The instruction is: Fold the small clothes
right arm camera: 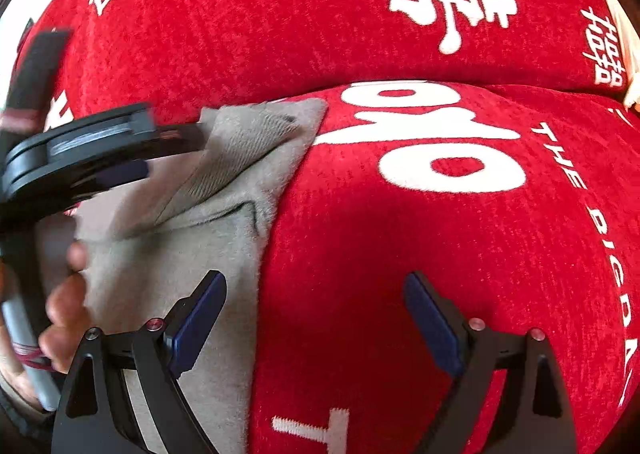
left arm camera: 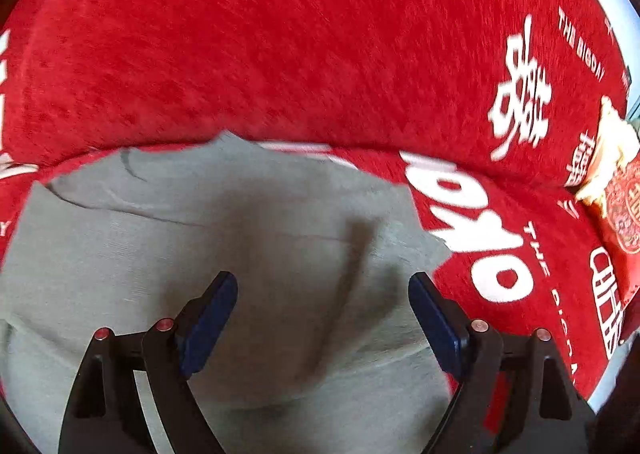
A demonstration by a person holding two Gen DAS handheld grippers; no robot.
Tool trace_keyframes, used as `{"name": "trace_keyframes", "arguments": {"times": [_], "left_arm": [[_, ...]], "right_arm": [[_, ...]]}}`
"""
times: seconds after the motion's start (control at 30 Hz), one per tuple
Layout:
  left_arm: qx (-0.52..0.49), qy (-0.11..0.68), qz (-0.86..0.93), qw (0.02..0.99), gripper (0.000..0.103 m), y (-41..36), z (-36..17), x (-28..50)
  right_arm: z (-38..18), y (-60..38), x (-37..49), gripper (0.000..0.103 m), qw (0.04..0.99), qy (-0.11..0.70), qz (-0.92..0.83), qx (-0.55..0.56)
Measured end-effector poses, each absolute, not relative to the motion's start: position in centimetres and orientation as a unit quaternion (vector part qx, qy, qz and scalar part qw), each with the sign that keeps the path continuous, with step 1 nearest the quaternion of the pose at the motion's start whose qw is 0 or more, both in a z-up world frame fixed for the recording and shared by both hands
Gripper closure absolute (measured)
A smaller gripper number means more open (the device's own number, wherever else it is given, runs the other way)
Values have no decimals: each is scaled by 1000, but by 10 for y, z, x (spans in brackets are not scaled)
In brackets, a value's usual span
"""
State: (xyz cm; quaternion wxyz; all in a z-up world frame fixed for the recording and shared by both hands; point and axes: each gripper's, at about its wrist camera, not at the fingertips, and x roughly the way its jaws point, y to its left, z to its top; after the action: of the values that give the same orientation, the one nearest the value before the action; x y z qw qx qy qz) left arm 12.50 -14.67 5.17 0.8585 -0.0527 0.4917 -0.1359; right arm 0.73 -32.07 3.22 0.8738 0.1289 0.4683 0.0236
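Left wrist view is showing the grey garment (left arm camera: 240, 254) lying flat on the red cover (left arm camera: 280, 46), filling the near left of the picture and running out of sight past the near and left edges, so its full outline is hidden. Its far edge is blurred, and which piece of clothing it is cannot be told. The left tool (left arm camera: 323, 318) is hanging just above the cloth with its blue-padded jaws standing wide apart, nothing caught between them. At the far right a cream and red thing (left arm camera: 616, 174) is sitting at the rim, too warped to make out.

Right wrist view is showing, at the far left, the blurred body of the left tool (right arm camera: 80, 150) and a person's hand (right arm camera: 64, 318), both cut off by the edge. The garment (right arm camera: 192, 254) is lying left of centre, its long axis running near to far, a folded flap with a seam pointing to a far corner by the white lettering (right arm camera: 432, 134). The right tool (right arm camera: 316, 318) is hovering with jaws spread wide, its left finger (right arm camera: 196, 326) over the cloth's right edge, the rest over the bare cover (right arm camera: 400, 274).
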Motion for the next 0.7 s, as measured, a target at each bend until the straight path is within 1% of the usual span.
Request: {"name": "trace_keyframes", "arguments": {"times": [0.1, 0.27, 0.4, 0.53, 0.63, 0.7], "left_arm": [[-40, 477, -97, 872, 15, -114, 59, 126], [-29, 496, -31, 868, 15, -54, 47, 129], [-36, 505, -5, 862, 15, -15, 38, 127], [-51, 512, 21, 857, 15, 15, 27, 129], [-56, 523, 28, 850, 15, 26, 17, 133], [-42, 530, 30, 846, 15, 30, 10, 133]], "right_arm": [[41, -324, 6, 10, 885, 441, 19, 150], [65, -305, 11, 10, 910, 387, 44, 141], [78, -265, 43, 10, 915, 380, 73, 117], [76, -208, 90, 10, 893, 420, 133, 88], [53, -182, 129, 10, 862, 481, 135, 88], [32, -182, 142, 10, 841, 528, 102, 63]]}}
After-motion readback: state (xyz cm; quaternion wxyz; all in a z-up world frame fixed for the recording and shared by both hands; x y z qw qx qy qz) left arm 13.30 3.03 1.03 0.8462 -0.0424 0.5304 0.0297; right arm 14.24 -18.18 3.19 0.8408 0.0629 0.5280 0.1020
